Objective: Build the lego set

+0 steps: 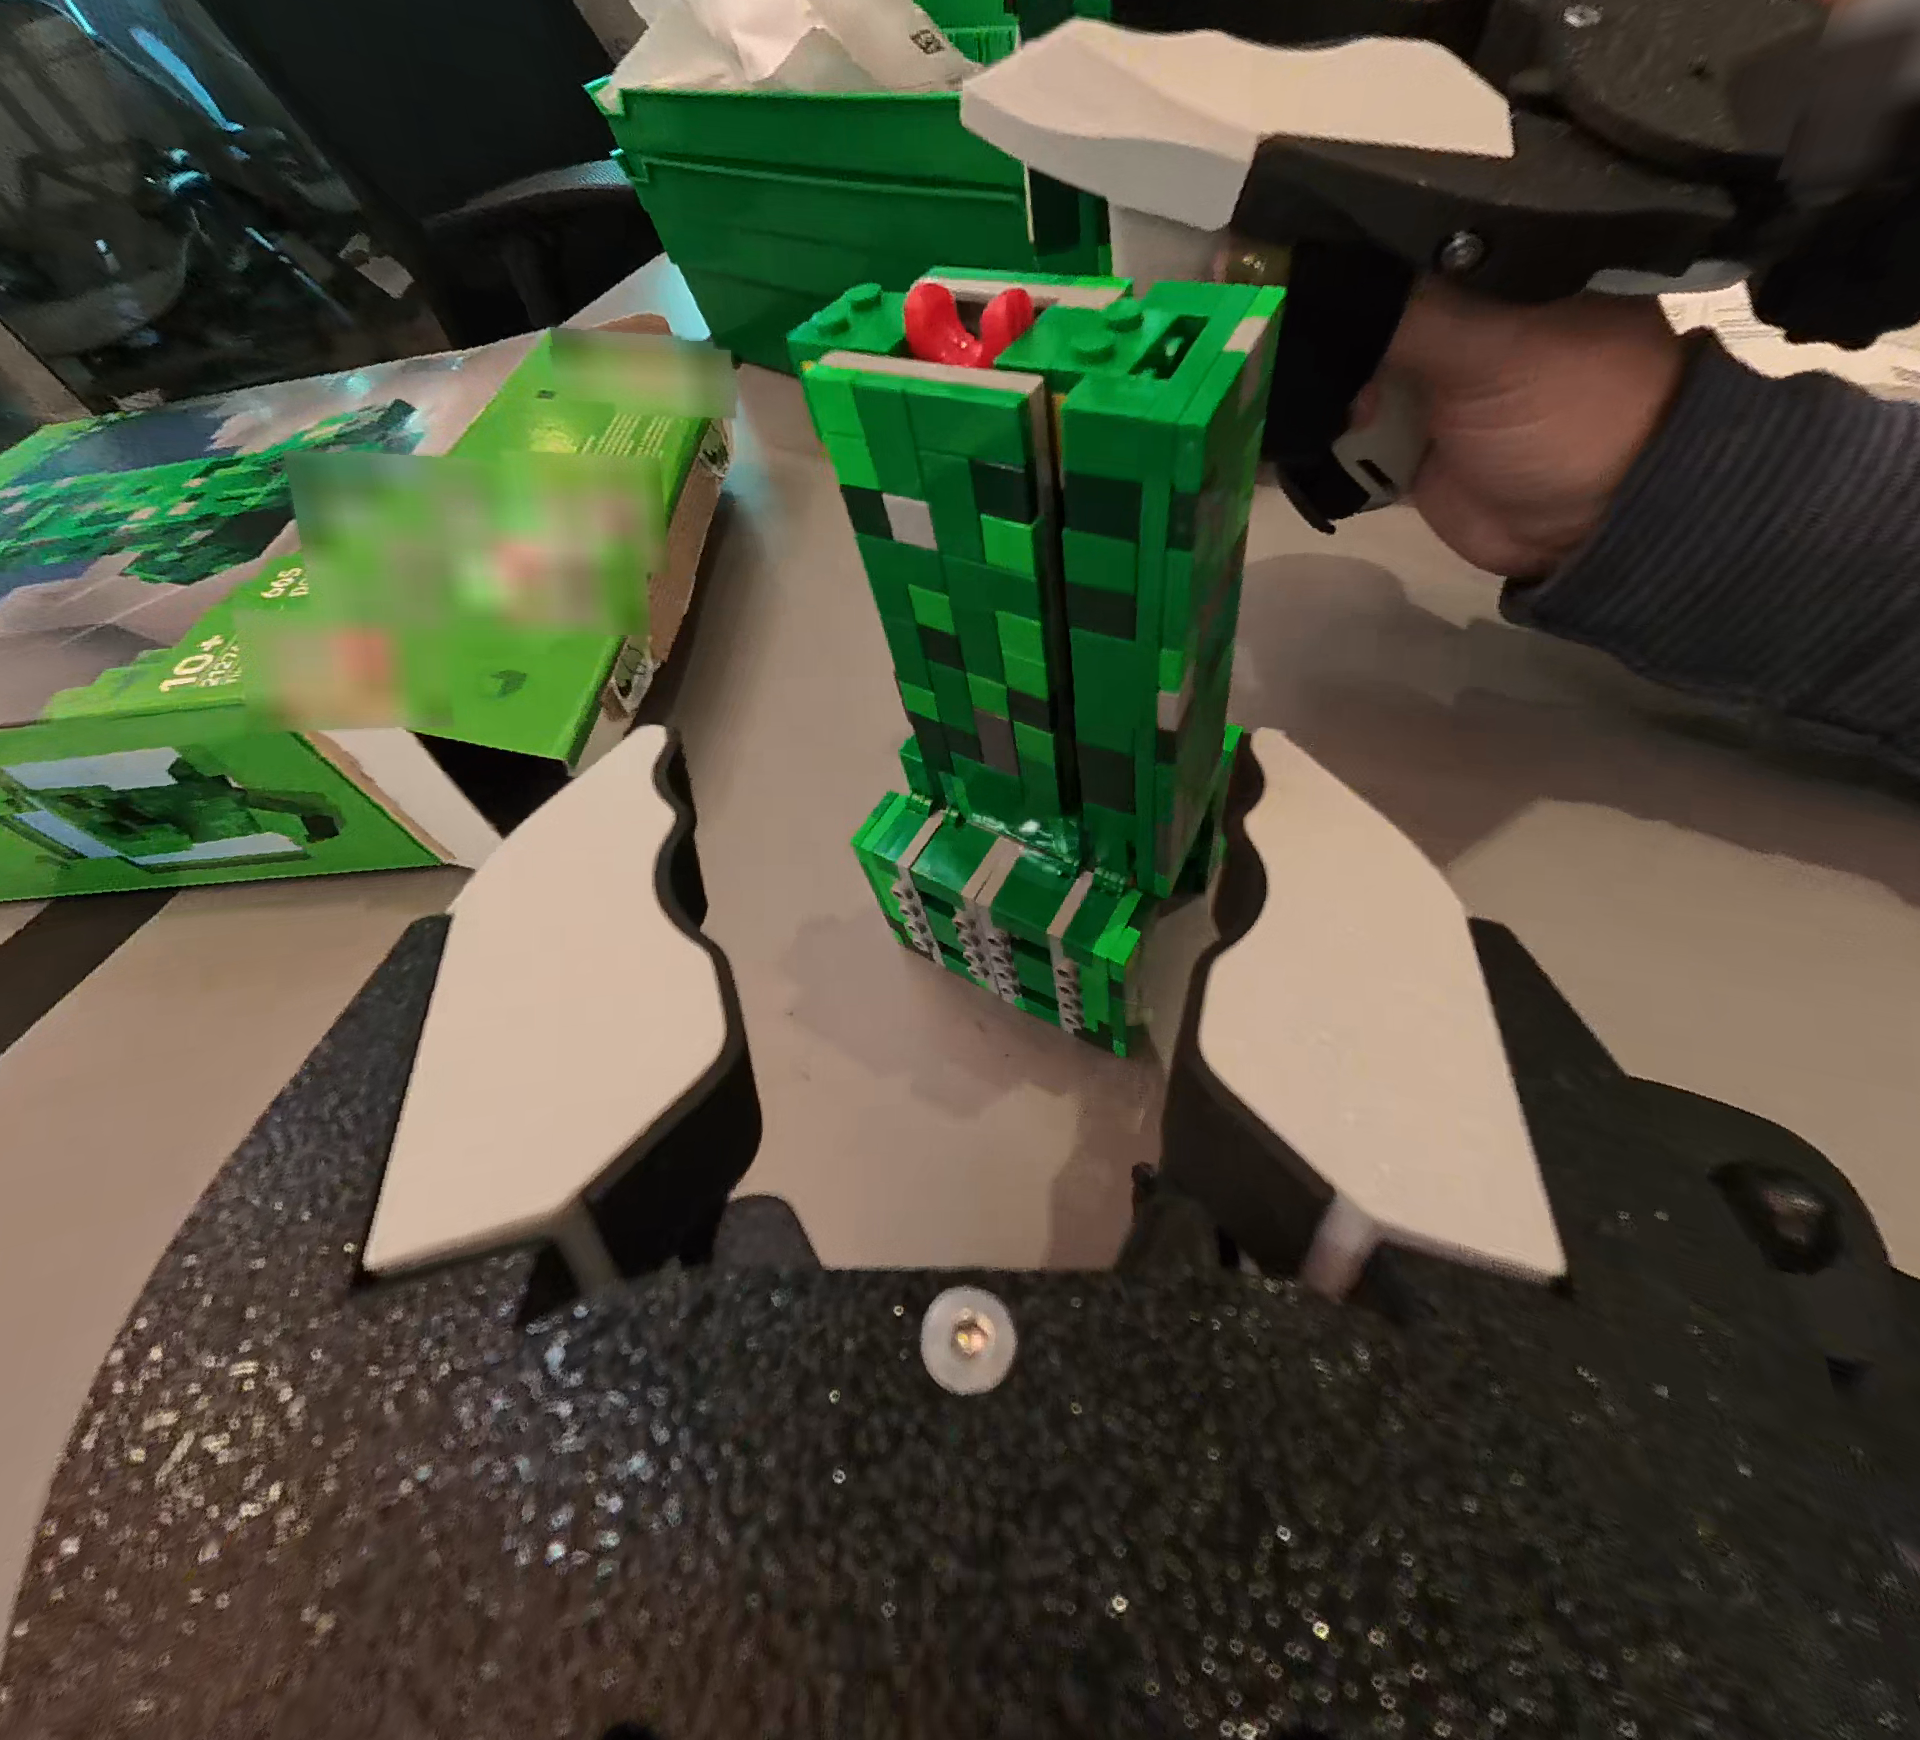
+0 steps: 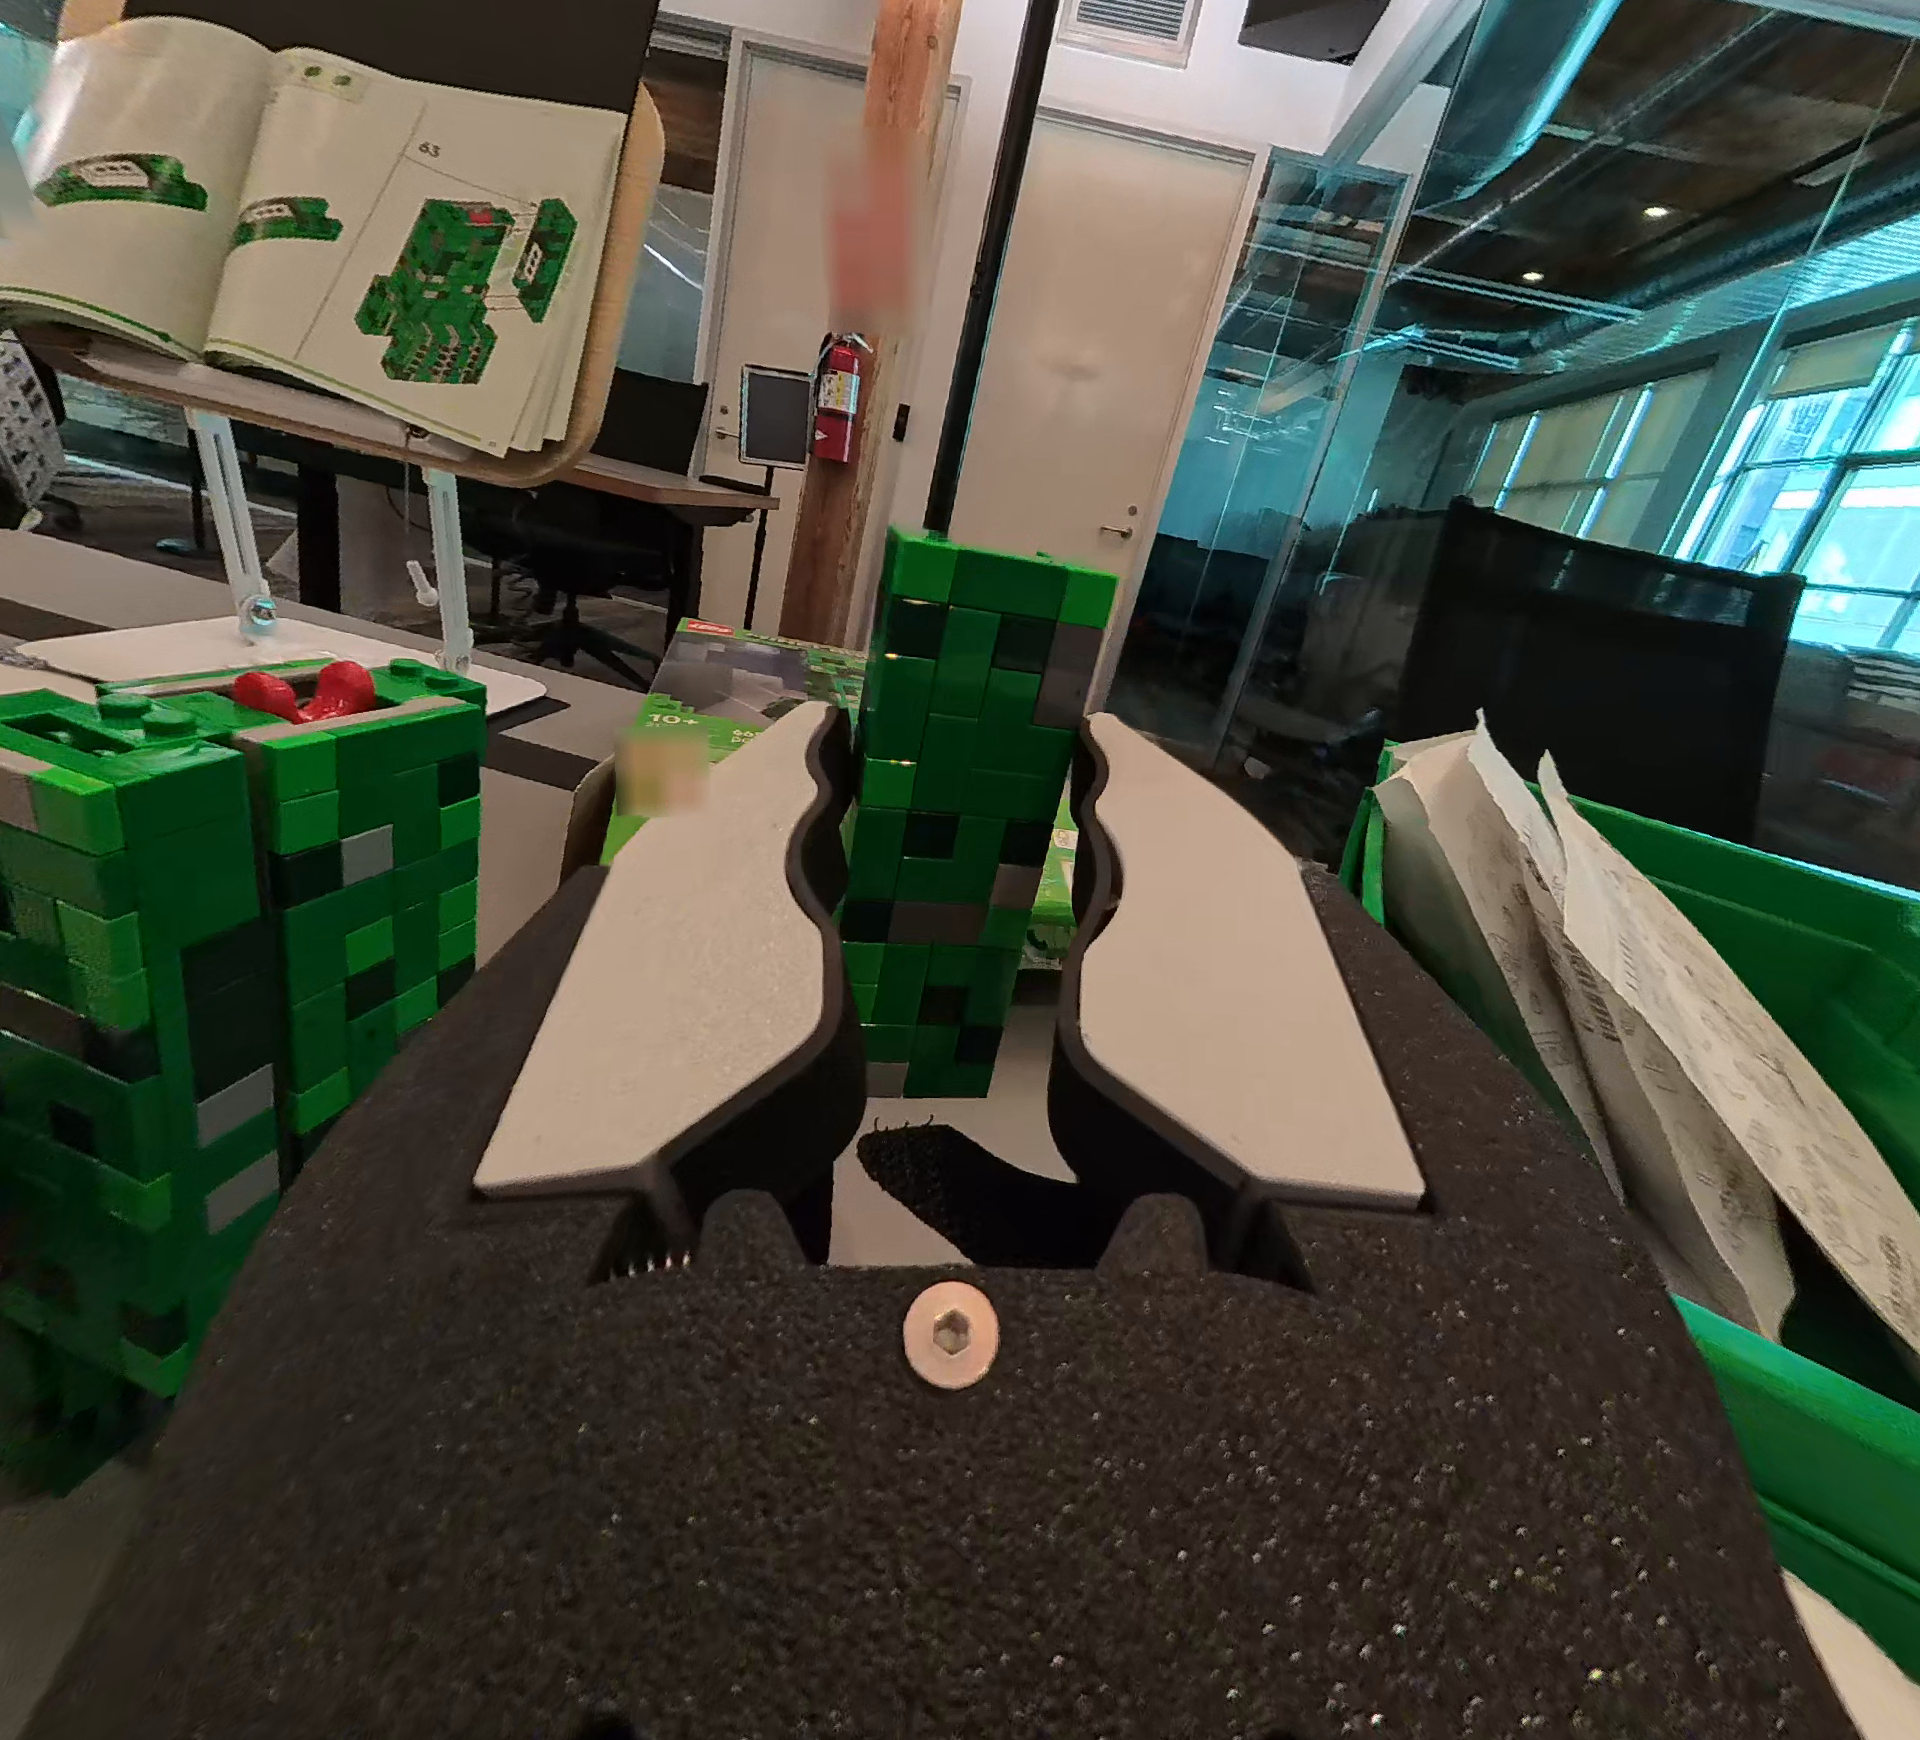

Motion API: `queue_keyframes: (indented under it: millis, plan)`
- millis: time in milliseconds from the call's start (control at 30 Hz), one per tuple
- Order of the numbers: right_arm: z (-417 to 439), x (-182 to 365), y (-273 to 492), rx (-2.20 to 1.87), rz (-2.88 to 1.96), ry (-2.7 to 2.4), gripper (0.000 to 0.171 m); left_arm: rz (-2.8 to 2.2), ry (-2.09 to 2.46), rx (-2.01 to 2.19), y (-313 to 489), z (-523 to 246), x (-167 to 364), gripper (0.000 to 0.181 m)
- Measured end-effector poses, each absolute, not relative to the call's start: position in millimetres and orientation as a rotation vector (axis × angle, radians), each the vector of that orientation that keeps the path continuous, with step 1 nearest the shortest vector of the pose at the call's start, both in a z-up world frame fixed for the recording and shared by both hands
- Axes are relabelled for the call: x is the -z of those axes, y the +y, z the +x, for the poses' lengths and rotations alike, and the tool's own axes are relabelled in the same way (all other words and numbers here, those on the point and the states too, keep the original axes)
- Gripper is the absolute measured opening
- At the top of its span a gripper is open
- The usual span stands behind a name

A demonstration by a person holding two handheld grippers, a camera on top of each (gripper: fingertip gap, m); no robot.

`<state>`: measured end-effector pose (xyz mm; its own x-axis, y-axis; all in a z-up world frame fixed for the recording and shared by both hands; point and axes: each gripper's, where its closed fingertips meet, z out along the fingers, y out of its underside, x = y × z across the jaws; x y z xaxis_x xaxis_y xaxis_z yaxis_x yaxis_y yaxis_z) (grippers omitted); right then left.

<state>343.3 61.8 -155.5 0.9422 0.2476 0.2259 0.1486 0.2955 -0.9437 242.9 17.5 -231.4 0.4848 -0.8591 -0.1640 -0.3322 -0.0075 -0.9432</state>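
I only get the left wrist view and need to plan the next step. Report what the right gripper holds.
Observer: The right gripper clamps a tall green panel, upright, by its two long edges.
Operator: Say where the manual is.
Observer: The manual lies open on a stand, beyond the body.
Operator: Describe the open page.
Observer: Its drawing seems to show a side panel joining a green body.
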Motion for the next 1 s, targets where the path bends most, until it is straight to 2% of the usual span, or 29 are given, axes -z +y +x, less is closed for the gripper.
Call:
queue_keyframes:
  millis: [633,1000]
  plan:
    - [336.1,166.9,66.4,-0.072,-1.350,-0.423,0.040,-1.649,0.889,0.498,52.6,202.3,226.0,0.088]
    - [336.2,251.7,25.3,-0.156,-2.133,-0.990,0.039,-1.566,0.860,0.580,31.5,166.1,204.8,0.088]
